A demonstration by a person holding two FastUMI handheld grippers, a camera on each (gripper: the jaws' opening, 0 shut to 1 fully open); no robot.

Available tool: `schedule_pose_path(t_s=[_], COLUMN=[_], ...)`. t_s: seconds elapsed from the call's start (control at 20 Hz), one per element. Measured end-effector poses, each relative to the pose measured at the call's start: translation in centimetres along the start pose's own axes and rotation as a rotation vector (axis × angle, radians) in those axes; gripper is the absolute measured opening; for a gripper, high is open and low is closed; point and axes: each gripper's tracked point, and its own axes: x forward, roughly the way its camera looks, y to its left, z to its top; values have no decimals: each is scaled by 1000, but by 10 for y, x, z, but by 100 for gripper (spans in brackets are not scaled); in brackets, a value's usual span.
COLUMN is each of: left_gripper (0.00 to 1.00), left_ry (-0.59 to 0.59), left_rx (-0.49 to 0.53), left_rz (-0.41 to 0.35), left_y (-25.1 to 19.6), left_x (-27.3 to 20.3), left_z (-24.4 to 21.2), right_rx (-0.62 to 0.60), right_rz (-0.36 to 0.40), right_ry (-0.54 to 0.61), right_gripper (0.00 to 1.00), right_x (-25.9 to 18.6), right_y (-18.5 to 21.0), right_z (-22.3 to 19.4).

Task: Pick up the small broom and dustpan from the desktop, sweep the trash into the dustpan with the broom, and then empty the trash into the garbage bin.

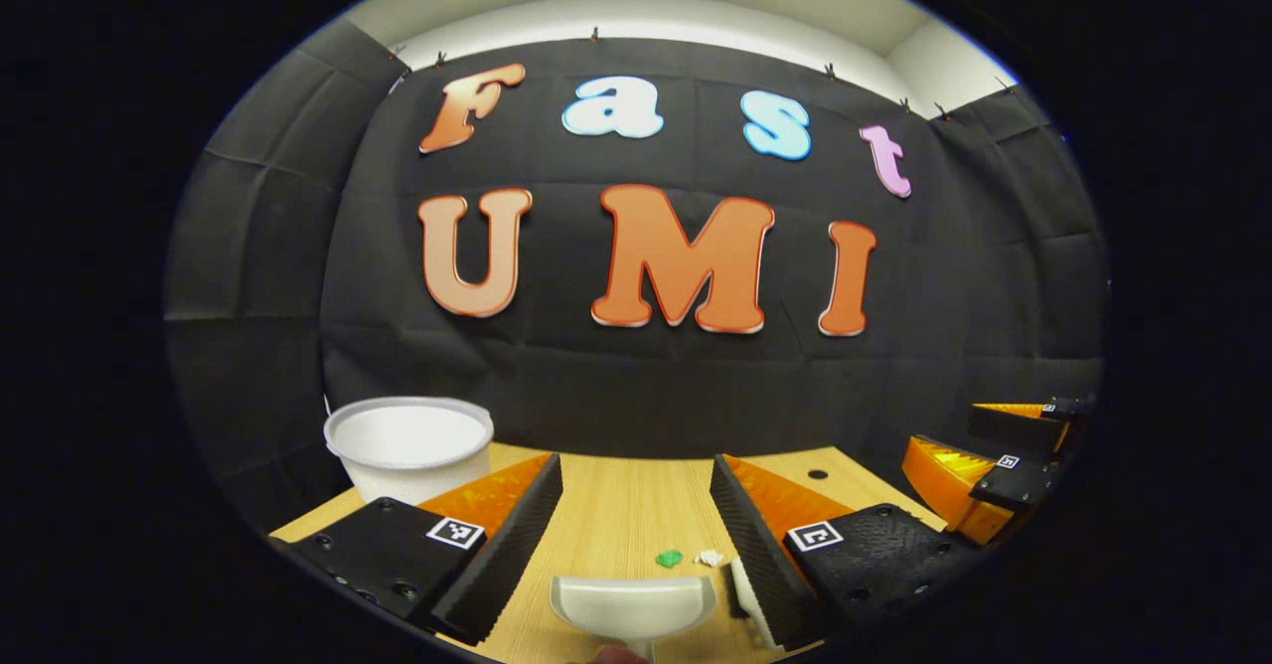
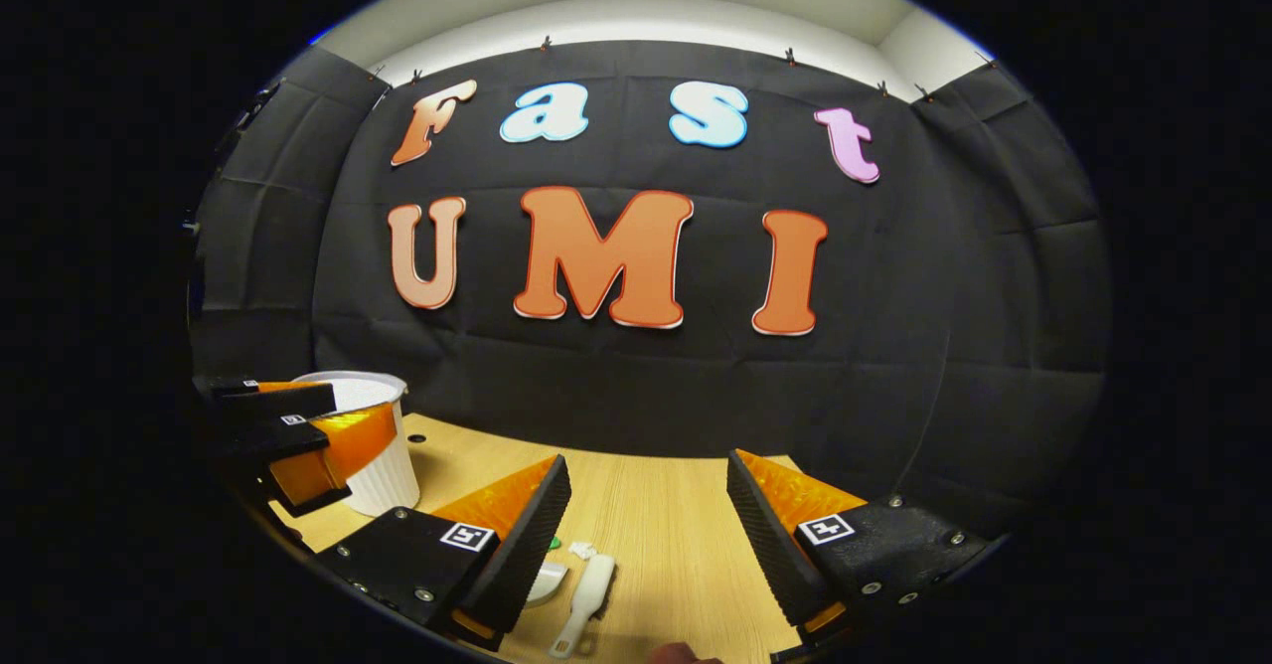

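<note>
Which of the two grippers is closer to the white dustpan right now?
Left. The left gripper hangs open just above the dustpan; the right gripper is off to its side, over the small broom.

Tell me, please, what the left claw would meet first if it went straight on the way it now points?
Probably nothing before the booth wall: the open left claw points level over bare desktop. The dustpan and trash bits seem to lie below that line, though depth is unclear.

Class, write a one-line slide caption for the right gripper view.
Open right gripper hovers above the small broom on the wooden desktop, white garbage bin at left.
</note>
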Motion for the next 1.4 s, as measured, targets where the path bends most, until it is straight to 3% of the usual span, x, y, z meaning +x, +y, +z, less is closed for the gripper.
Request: schedule_pose_path(t_s=[0.5, 0.6, 0.9, 1.0, 1.15, 1.4], left_gripper=[96, 97, 98, 98, 98, 98], left_ry=[671, 822, 1057, 1119, 1190, 1306], left_rx=[-101, -113, -155, -175, -167, -140], left_rz=[-48, -45, 73, 98, 86, 15], left_y=[-5, -7, -3, -3, -3, -9], left_x=[-5, -9, -4, -3, 4, 31], left_z=[-196, -218, -225, -223, -229, -242], right_rx=[6, 1, -8, -28, -45, -43], right_rz=[69, 109, 218, 240, 244, 173], right_ry=[539, 639, 886, 914, 942, 1022], right_gripper=[96, 95, 96, 97, 96, 96], right_x=[20, 22, 18, 19, 26, 41], right_y=[27, 34, 37, 41, 50, 53], right_z=[-171, -202, -259, -267, -273, -285])
